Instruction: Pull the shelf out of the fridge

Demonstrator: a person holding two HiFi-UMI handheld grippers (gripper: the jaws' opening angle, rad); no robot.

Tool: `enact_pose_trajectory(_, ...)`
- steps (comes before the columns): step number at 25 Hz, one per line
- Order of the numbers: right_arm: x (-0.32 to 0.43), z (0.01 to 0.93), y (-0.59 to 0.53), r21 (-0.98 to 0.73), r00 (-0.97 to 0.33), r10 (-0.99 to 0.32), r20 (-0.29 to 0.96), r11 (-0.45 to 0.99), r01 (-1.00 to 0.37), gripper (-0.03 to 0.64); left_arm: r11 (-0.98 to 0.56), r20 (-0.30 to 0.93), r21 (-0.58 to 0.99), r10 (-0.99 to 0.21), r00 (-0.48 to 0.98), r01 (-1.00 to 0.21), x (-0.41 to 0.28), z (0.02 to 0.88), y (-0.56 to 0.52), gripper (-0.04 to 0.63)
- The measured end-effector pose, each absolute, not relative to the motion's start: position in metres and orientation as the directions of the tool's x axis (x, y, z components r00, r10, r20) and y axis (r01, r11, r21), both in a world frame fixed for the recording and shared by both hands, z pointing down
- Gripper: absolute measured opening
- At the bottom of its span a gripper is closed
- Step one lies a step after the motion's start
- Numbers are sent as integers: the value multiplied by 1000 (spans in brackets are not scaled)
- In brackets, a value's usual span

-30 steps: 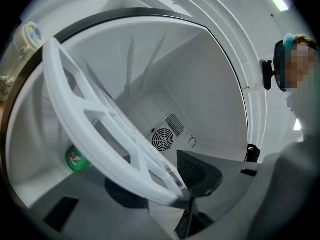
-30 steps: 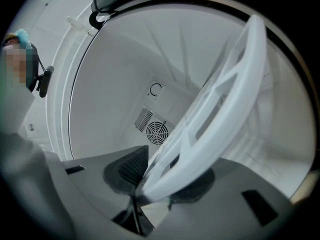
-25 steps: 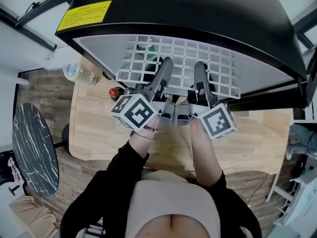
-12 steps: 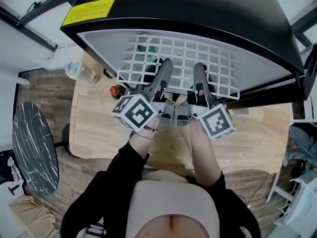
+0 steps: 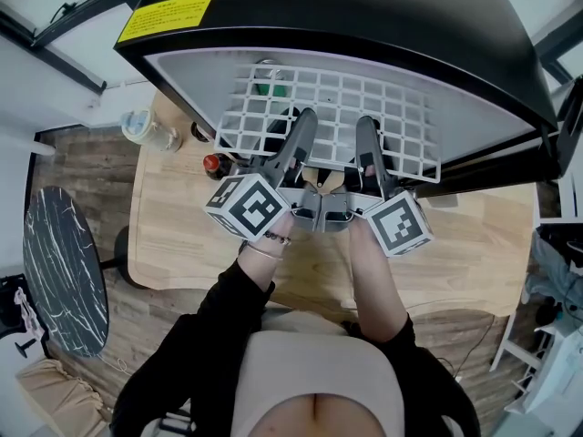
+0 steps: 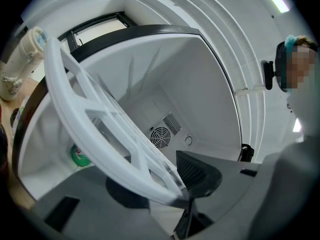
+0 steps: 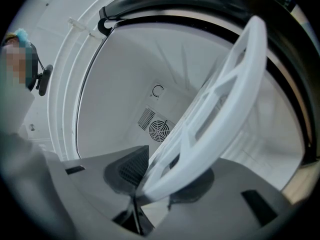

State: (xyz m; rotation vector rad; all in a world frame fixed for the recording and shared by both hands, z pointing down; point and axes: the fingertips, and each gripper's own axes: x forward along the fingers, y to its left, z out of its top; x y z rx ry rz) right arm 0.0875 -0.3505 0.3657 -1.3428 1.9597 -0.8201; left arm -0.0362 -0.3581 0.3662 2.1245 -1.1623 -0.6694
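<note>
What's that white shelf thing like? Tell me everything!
The shelf is a white, plastic-looking grid of square holes with a thicker rim. It sticks partway out of the black fridge, which is white inside. The left gripper and the right gripper each clamp its front edge, side by side.

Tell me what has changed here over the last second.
Nothing has visibly moved, been taken hold of or been let go. The white shelf sticks out of the fridge as far as before. The left gripper and the right gripper stay clamped on its front edge, side by side.
</note>
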Motion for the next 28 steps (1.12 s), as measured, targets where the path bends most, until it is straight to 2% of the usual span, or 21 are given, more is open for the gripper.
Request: enact_pose_trajectory(28, 86, 366, -332, -779, -302, -942, -144, 296, -553, 141, -411, -125, 732, -865, 485, -543, -38, 368, -340, 153)
